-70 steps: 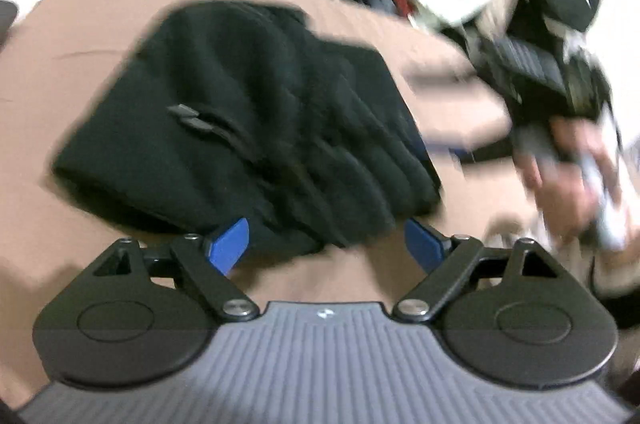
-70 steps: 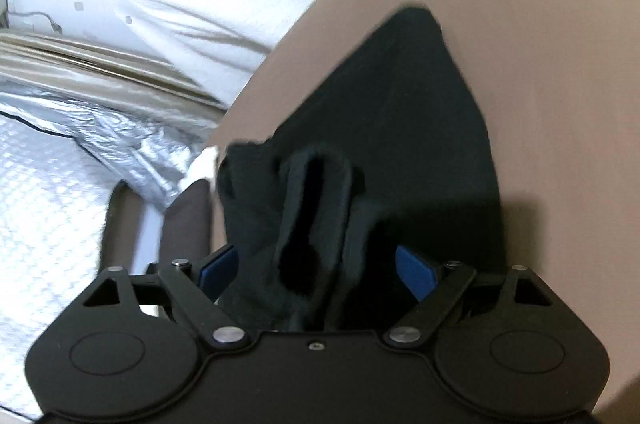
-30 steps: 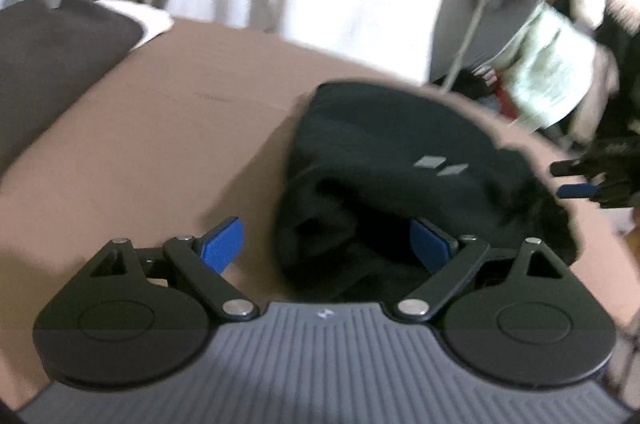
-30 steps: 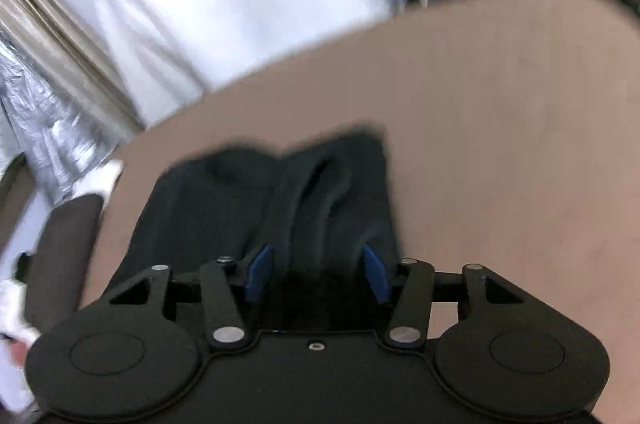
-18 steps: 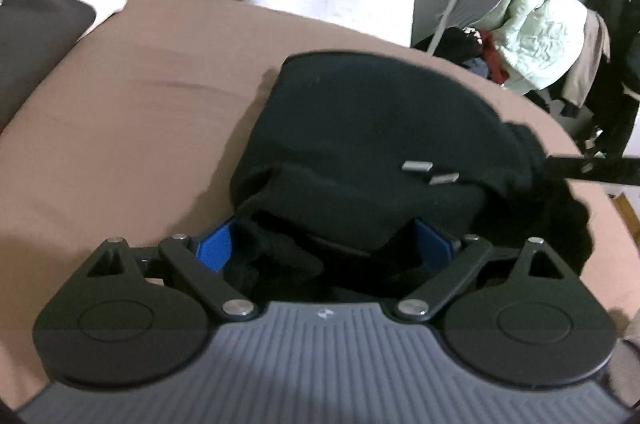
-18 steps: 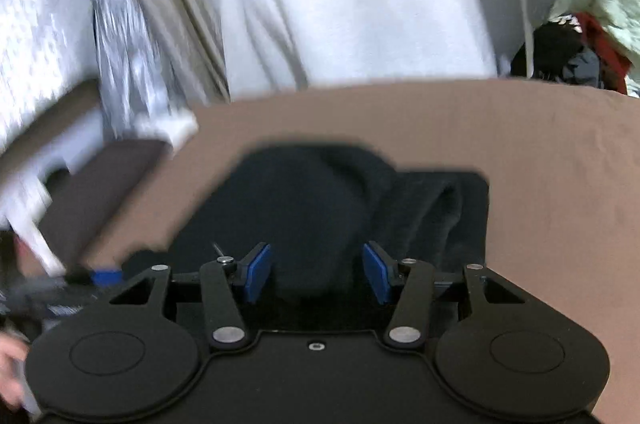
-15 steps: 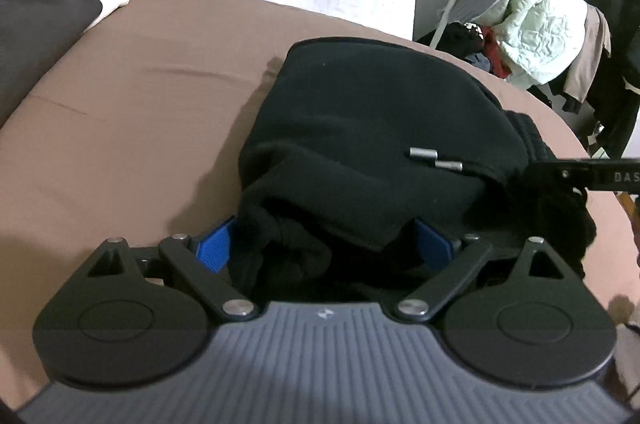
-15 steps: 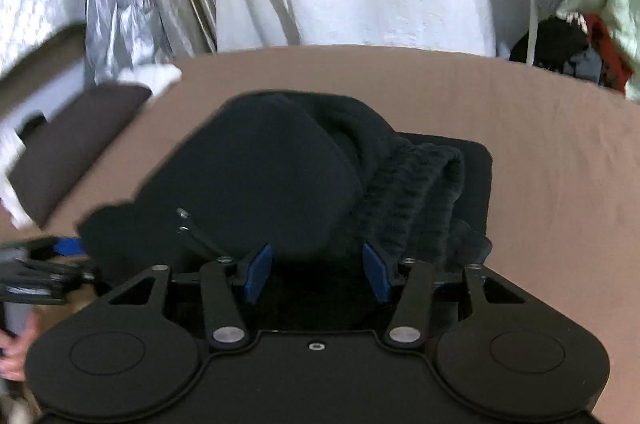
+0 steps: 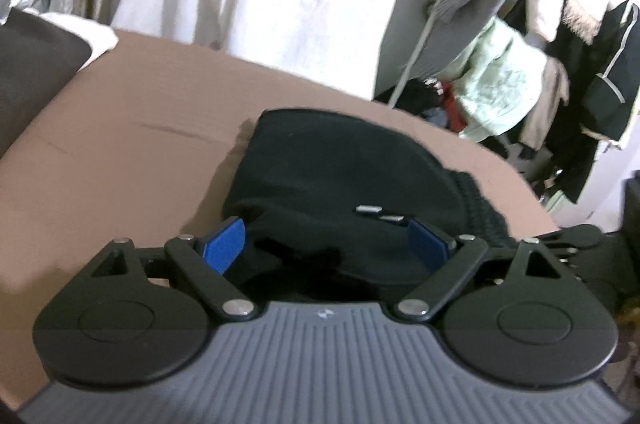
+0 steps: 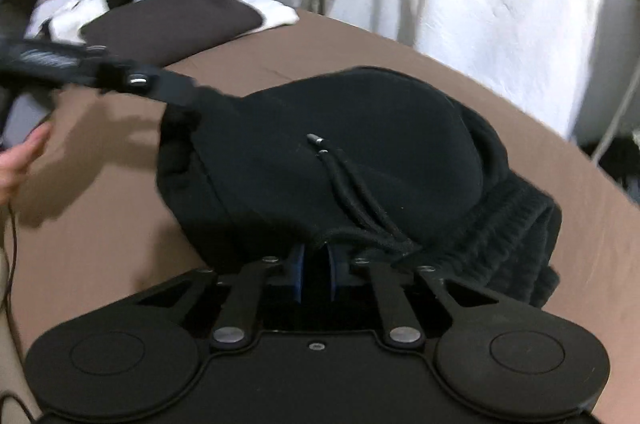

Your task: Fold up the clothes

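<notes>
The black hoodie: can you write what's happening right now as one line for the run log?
step: fold | item: black hoodie bunched on brown bed | right gripper: shut on hoodie edge | left gripper: open around hoodie fold

Bare brown bed (image 9: pixel 120 152) lies open left of the black garment (image 9: pixel 340 168), while a dark cushion (image 10: pixel 168 24) and hanging clothes (image 9: pixel 520 64) crowd the far edges.

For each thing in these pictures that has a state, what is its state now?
black garment: bunched in a rough fold on the brown surface.
drawstrings: loose, lying on top of the garment.
left gripper: open, garment between its fingers.
right gripper: shut on the garment's near edge.
</notes>
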Motion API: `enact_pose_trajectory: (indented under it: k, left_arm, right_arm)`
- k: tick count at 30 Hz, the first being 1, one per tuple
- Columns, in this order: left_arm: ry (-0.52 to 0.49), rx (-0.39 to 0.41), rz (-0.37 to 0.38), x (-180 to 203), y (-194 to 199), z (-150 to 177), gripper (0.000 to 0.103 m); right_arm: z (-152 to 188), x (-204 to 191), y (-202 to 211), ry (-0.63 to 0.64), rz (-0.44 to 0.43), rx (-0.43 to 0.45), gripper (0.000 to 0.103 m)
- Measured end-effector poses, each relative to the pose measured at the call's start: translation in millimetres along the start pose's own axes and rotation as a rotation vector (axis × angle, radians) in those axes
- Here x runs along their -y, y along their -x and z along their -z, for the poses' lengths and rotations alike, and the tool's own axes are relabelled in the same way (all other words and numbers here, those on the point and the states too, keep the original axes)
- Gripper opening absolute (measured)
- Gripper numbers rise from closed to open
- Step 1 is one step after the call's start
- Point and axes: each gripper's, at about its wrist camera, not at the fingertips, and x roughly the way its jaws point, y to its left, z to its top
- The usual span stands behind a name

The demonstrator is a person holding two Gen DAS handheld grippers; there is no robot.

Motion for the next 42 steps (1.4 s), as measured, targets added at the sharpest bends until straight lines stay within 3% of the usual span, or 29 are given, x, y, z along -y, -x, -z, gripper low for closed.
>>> enact_pose_trajectory:
  k: [3, 6, 10, 15, 17, 20, 24, 25, 27, 28, 30, 32, 33, 34, 36, 39, 42]
  left_arm:
    - [0.022, 0.004, 0.041, 1, -1, 2, 0.089]
    - [0.013, 0.003, 0.081, 6, -2, 5, 0.089]
    - [-0.017, -0.009, 0.073, 16, -6, 9, 0.089]
    - [-0.009, -0.011, 0.071, 16, -7, 9, 0.089]
    - [0.03, -0.011, 0.082, 11, -5, 7, 0.089]
    - [0.09, 0.04, 0.08, -2, 6, -1, 0.089]
    - [0.153, 0.113, 0.091, -14, 8, -18, 0.09]
    - [0.17, 0.091, 0.092, -15, -1, -21, 0.09]
    - [0.167, -0.044, -0.008, -16, -29, -23, 0.09]
    - [0.173, -0.112, -0.056, -17, -42, -22, 0.09]
    - [0.264, -0.251, -0.119, -34, -54, -1, 0.09]
    - [0.353, -0.38, -0.173, -51, -65, 20, 0.091]
    - [0.389, -0.377, -0.138, -57, -57, 27, 0.091]
    - [0.418, -0.375, -0.107, -62, -50, 32, 0.091]
    - [0.392, -0.377, -0.114, -60, -42, 27, 0.091]
    - [0.289, -0.318, -0.133, -51, -36, 21, 0.089]
    - [0.171, -0.224, -0.11, -37, -23, 8, 0.088]
  right_arm:
    - [-4, 10, 10, -0.051, -0.027, 0.065, 0.007]
    - [-4, 35, 25, -0.2, -0.101, 0.146, 0.005]
    - [2, 65, 39, -0.353, -0.117, 0.232, 0.005]
    - [-3, 51, 46, -0.273, -0.239, 0.24, 0.008]
    - [-4, 40, 42, -0.23, -0.231, 0.191, 0.009]
    - [-3, 26, 31, -0.184, -0.166, 0.095, 0.03]
    - [-7, 39, 30, -0.281, -0.132, 0.144, 0.035]
    - [-9, 43, 30, -0.312, -0.127, 0.163, 0.042]
    - [-14, 50, 25, -0.354, -0.105, 0.181, 0.056]
    - [-17, 53, 20, -0.365, -0.091, 0.176, 0.057]
    - [-18, 51, -1, -0.338, -0.058, 0.073, 0.057]
    - [-8, 36, -25, -0.24, -0.089, -0.112, 0.057]
    - [-2, 26, -33, -0.176, -0.11, -0.186, 0.057]
    - [1, 12, -30, -0.081, -0.104, -0.194, 0.057]
    - [3, -9, -21, 0.043, -0.106, -0.2, 0.058]
    - [1, -8, -6, 0.012, -0.153, -0.19, 0.058]
    - [4, 18, 17, -0.063, -0.159, -0.112, 0.058]
